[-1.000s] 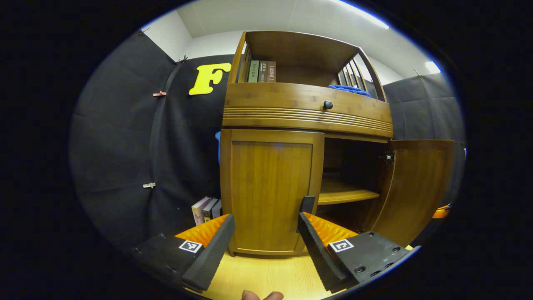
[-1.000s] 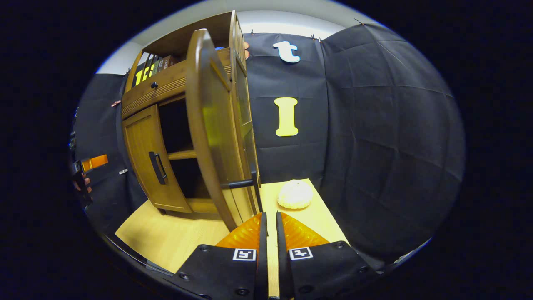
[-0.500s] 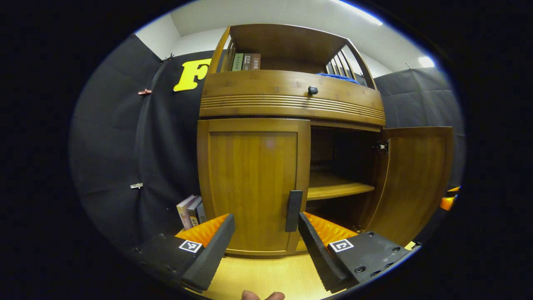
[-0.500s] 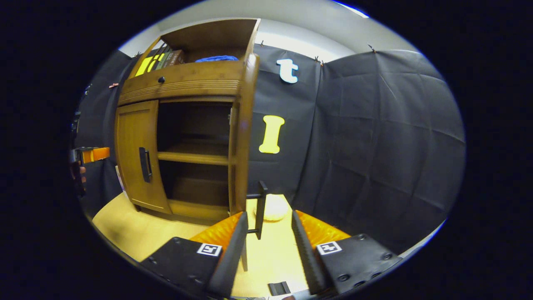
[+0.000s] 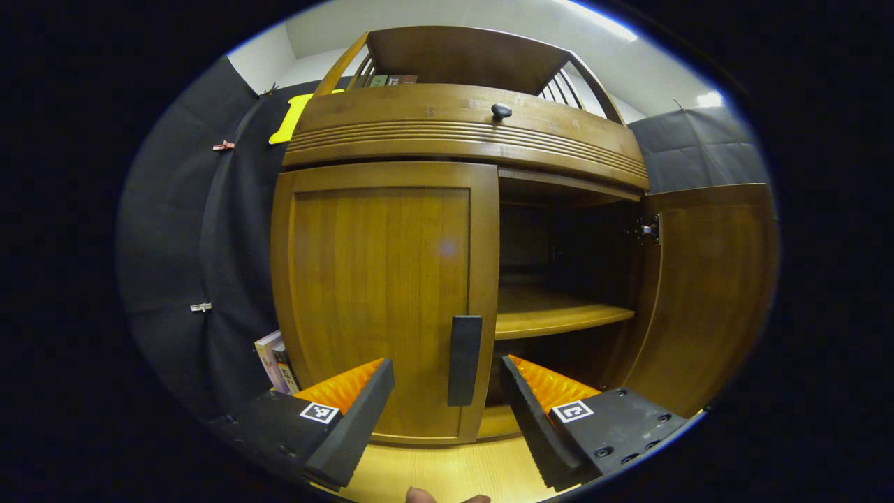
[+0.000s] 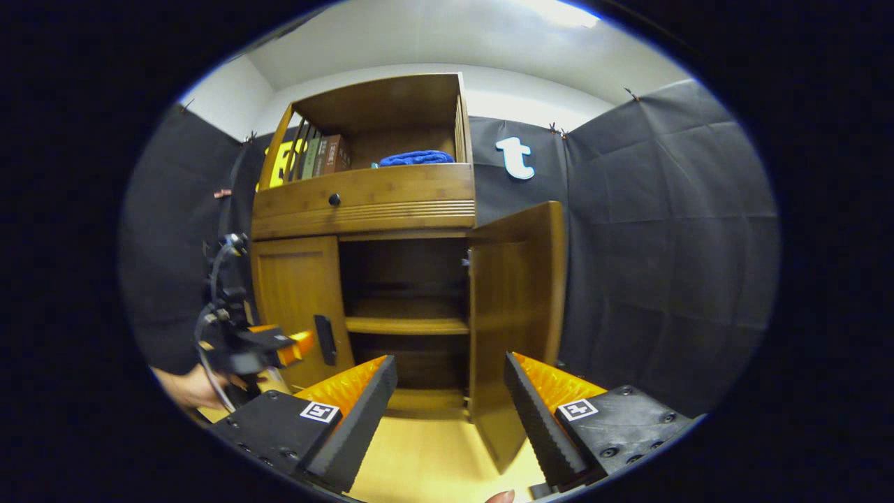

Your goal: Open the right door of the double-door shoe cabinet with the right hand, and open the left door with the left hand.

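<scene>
The shoe cabinet stood on a pale wooden floor against the black cloth wall, a tall bamboo-coloured piece with an open upper shelf, a ribbed drawer front and two doors below. In the left gripper view its left door was closed flat against the frame, while the right door stood swung wide to the side, baring a dark interior with one inner shelf. In the right gripper view the right door stood edge-on just ahead of that gripper. The left gripper hung close before the left door with its jaws spread wide and holding nothing, the door's dark vertical handle lying between the two fingers but not touched by either. The right gripper was likewise wide open and empty, well clear of the right door. In the right gripper view the left gripper showed farther off near the left door's handle, with a hand behind it. On the top shelf sat a row of books and a folded blue cloth. More books stood on the floor beside the cabinet's left side, and a small dark knob marked the drawer
</scene>
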Action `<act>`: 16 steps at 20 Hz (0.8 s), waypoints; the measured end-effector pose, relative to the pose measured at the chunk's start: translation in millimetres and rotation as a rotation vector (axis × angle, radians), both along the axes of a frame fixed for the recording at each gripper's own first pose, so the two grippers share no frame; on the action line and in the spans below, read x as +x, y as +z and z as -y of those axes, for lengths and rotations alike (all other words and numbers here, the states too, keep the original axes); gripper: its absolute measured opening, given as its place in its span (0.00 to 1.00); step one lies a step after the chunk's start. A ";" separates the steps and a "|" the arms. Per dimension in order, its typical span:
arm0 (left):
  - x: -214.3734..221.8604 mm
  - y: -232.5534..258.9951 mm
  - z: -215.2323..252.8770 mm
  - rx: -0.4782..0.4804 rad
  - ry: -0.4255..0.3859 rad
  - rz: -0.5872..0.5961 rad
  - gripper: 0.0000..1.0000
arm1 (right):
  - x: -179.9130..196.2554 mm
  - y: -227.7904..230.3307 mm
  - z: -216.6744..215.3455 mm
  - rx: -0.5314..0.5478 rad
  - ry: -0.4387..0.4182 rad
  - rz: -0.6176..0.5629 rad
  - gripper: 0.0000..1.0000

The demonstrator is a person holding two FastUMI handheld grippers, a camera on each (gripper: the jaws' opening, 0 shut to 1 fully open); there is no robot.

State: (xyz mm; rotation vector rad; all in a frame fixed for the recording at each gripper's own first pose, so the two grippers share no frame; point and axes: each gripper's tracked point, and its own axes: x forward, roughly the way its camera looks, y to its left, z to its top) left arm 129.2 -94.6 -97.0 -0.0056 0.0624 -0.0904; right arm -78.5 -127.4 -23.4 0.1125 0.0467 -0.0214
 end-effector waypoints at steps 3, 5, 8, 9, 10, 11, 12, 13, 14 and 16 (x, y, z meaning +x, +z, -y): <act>22.2 -11.8 6.4 -0.001 0.012 -0.011 0.90 | 14.7 -1.6 -12.0 -0.050 0.005 0.009 0.98; 36.2 -20.8 10.7 -0.016 0.017 -0.026 0.86 | 21.6 -3.7 -16.6 -0.073 0.011 0.002 0.98; 57.6 -31.7 11.2 -0.025 0.026 -0.038 0.78 | 30.2 -4.2 -21.4 -0.062 0.034 -0.007 0.96; 63.1 -32.6 11.6 -0.025 0.027 -0.037 0.74 | 31.8 -4.9 -20.9 -0.057 0.040 -0.010 0.96; 67.9 -35.3 11.8 -0.024 0.030 -0.039 0.73 | 34.1 -5.7 -19.8 -0.055 0.046 -0.013 0.96; 71.7 -37.1 12.1 -0.020 0.032 -0.042 0.68 | 36.3 -7.2 -17.6 -0.055 0.051 -0.017 0.96; 75.3 -39.6 13.7 -0.015 0.034 -0.048 0.63 | 38.0 -8.1 -15.9 -0.054 0.057 -0.020 0.96; 77.3 -41.2 15.2 -0.011 0.035 -0.055 0.58 | 39.6 -8.9 -13.9 -0.049 0.062 -0.022 0.96; 77.4 -43.5 15.6 -0.010 0.038 -0.059 0.55 | 42.1 -9.1 -12.0 -0.044 0.069 -0.024 0.98; 82.6 -46.0 18.4 -0.008 0.045 -0.066 0.48 | 44.6 -11.1 -7.9 -0.041 0.080 -0.026 0.96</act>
